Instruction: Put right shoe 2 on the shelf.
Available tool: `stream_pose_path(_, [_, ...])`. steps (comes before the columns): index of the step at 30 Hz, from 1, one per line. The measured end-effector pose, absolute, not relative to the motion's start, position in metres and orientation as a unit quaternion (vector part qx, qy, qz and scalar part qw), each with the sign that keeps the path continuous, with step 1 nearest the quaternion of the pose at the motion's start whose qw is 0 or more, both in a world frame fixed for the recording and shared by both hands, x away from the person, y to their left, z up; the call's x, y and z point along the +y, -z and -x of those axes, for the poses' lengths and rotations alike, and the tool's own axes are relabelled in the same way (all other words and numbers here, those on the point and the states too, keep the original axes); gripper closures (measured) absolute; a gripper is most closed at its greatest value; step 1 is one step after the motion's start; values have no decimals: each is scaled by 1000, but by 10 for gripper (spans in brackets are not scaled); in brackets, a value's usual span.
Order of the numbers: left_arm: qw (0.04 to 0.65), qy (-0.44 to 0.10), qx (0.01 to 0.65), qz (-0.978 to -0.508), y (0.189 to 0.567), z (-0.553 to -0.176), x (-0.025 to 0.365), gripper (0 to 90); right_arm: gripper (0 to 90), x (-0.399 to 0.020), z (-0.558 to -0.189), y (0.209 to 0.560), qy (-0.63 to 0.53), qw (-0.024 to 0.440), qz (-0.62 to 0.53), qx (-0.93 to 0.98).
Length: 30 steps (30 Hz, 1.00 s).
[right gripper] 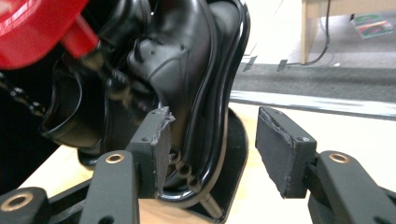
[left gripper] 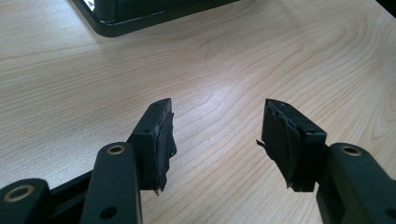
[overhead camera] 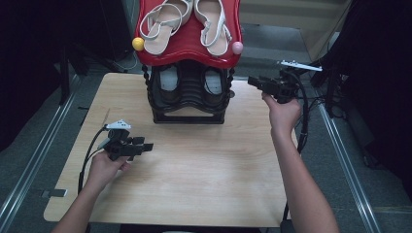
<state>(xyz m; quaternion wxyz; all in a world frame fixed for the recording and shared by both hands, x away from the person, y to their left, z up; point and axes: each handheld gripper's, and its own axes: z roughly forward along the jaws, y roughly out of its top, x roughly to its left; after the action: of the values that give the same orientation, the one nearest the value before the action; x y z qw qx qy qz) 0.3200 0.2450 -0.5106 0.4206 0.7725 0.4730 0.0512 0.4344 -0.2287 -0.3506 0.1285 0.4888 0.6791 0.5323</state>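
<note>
The pair of black leather shoes (overhead camera: 189,82) sits on the lower tier of a black two-tier shoe rack (overhead camera: 188,114), which stands at the far middle of the light wooden tabletop (overhead camera: 194,174). In the right gripper view the nearer black shoe (right gripper: 182,60) lies on its side against the rack's glossy black rim (right gripper: 219,140), toe towards the camera.

The right tongs (overhead camera: 253,81) are held level just beside the rack's right side, pointing at the lower tier. Their jaws stand wide apart and hold nothing; in the right gripper view (right gripper: 212,144) the rack's rim lies in the gap between the pads, but neither pad presses on it. The right hand (overhead camera: 283,114) grips the tool from below, its cable trailing over the tabletop's right edge.

The rack's upper tier is a red plastic tray (overhead camera: 189,56) carrying a pair of white strappy sandals (overhead camera: 187,24). A yellow knob (overhead camera: 138,44) caps its left corner, a pink knob (overhead camera: 237,47) its right.

The left tongs (overhead camera: 147,146) rest low over the near left of the tabletop, well apart from the rack, pointing right. Their jaws are open wide and empty; in the left gripper view (left gripper: 217,135) bare wood grain shows between the worn pads, with a corner of the rack's base (left gripper: 121,21) beyond. The left hand (overhead camera: 104,170) holds the tool.
</note>
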Motion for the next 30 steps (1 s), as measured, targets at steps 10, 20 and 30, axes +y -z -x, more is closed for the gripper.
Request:
stream_pose_path(10, [419, -51, 475, -772, 511, -320, 246, 439, 458, -223, -416, 380, -530, 122, -477, 691])
stream_pose_path(20, [417, -52, 475, -773, 511, -320, 247, 439, 461, -219, -403, 415, -523, 106, -479, 697])
stream_pose_path(30, [419, -52, 475, -772, 511, -320, 248, 429, 462, -222, -385, 446, -518, 87, -483, 701])
